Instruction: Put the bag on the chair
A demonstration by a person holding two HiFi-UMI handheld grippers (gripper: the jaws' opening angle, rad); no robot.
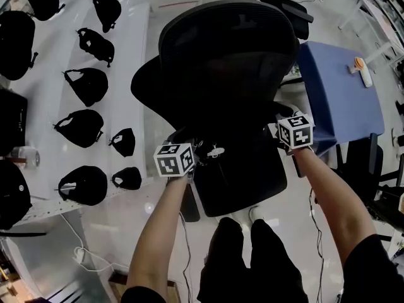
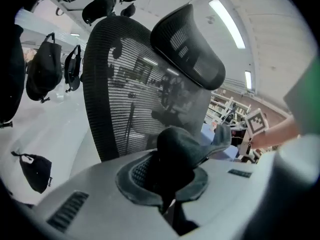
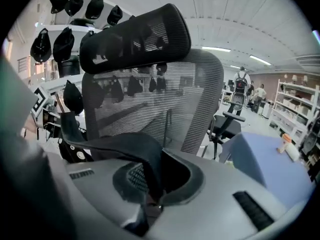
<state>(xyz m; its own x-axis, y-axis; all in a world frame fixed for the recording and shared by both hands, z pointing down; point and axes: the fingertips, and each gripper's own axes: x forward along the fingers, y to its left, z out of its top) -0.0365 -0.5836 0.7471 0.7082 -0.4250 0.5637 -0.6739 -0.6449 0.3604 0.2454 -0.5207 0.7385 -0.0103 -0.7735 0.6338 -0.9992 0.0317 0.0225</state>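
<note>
Head view: left tool (image 1: 189, 151) and right tool (image 1: 282, 124) flank black bag (image 1: 222, 145), carried between them over seat of chair (image 1: 243, 188), just in front of backrest. Black on black; cannot tell if bag touches seat.

Left gripper view: jaws clamped tight on thick fold of bag (image 2: 175, 151); mesh backrest just beyond.

Right gripper view: jaws pinched together on strap (image 3: 127, 149).

Advice: lower both ends level, centre bag on seat, let seat take weight before loosening either grip.

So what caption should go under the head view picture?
Left gripper and right gripper hold a black bag at a mesh office chair, beside a white table of other bags.
</note>
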